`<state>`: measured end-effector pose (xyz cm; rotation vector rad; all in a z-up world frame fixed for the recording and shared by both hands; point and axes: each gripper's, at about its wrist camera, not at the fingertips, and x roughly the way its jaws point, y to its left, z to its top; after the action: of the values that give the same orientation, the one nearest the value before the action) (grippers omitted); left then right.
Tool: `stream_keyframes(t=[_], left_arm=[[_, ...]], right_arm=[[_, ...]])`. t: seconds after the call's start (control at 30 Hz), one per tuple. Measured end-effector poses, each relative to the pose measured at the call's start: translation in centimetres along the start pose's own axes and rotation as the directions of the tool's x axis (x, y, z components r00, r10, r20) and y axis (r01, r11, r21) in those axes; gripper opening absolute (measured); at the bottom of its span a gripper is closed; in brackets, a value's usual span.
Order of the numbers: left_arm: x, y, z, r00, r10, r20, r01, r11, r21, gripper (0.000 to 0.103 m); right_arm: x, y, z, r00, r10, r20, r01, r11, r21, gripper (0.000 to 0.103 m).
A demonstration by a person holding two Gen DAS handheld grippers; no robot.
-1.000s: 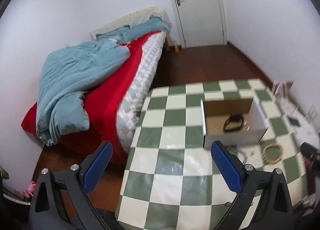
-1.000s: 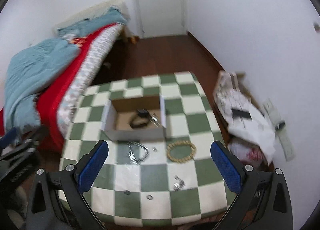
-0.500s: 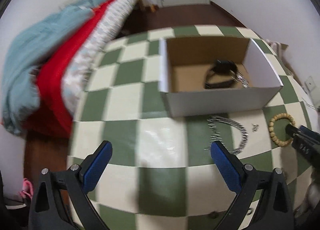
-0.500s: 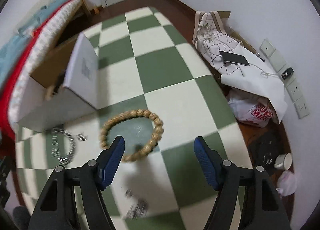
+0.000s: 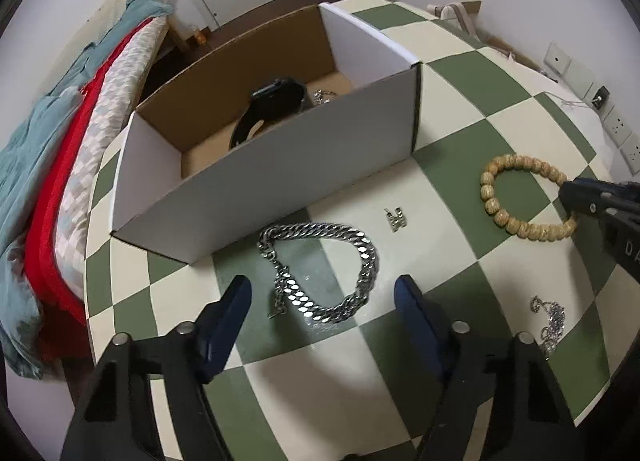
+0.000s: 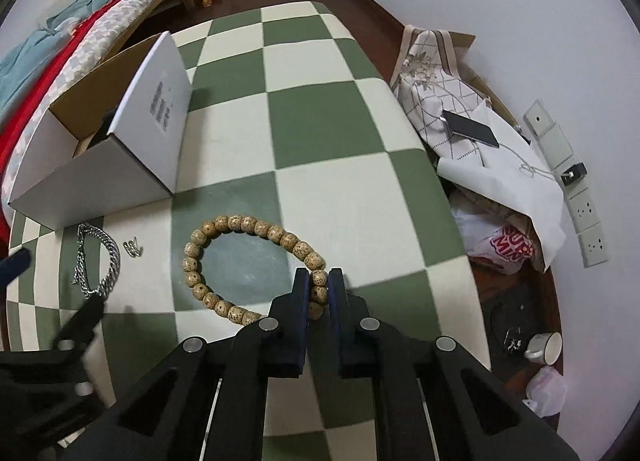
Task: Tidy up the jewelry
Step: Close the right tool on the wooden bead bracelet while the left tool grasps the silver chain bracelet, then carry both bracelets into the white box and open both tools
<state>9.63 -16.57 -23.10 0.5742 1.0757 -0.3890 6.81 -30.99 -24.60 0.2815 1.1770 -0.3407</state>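
Observation:
On the green-and-cream checkered table (image 5: 460, 73) a heavy silver chain (image 5: 320, 273) lies in a loop in front of a white cardboard box (image 5: 280, 165). My left gripper (image 5: 322, 293) points down over it, jaws closing, the chain's near end between the blue fingers but untouched. My right gripper (image 6: 319, 277) is closing and pinches the near side of a wooden bead bracelet (image 6: 224, 225) that rests on the table; in the left wrist view the right gripper (image 5: 572, 193) shows at the bracelet (image 5: 504, 165). Inside the box lies a black band (image 5: 272, 101).
A small silver charm (image 5: 395, 219) and a thin silver chain (image 5: 550, 321) lie loose on the table. A bed with red and blue covers (image 5: 60, 141) runs along its left. Bags, a phone (image 6: 472, 129) and a cup (image 6: 546, 347) sit right of the table edge.
Both grippers came down from high above to the tabletop. The right jaws went from wide open to closed on the bracelet. The left jaws narrowed over the silver chain.

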Motion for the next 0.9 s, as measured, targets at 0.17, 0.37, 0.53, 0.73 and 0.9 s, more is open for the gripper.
stream_keyframes(t=[0.17,0.37,0.53,0.73,0.9], left_arm=[[-0.2,-1.0,0.0,0.999,-0.041,0.007,0.041,0.999,0.017,0.004],[-0.9,-0.4,-0.2,0.998,-0.061,0.007,0.061,0.998,-0.001,0.002],[-2.9,1.8,0.0,0.994,-0.1,0.034,0.102,0.993,-0.064,0.002],[-7.1,4.9,0.7,0.983,-0.159,0.096,0.172,0.975,-0.143,0.002],[-10.3,7.0,2.0,0.971,-0.19,0.144,0.213,0.963,-0.165,0.002]], right_arm=[[0.0,-1.1,-0.5,1.0,0.014,-0.01,-0.014,1.0,0.028,0.01],[-0.5,-1.5,-1.0,0.999,0.046,-0.007,-0.045,0.997,0.059,0.01],[-2.6,-1.5,-0.5,0.993,0.111,0.029,-0.113,0.991,0.076,0.01],[-6.7,-0.1,0.6,0.98,0.171,0.097,-0.176,0.983,0.045,0.01],[-10.3,1.5,1.8,0.965,0.216,0.148,-0.218,0.976,-0.002,0.01]])
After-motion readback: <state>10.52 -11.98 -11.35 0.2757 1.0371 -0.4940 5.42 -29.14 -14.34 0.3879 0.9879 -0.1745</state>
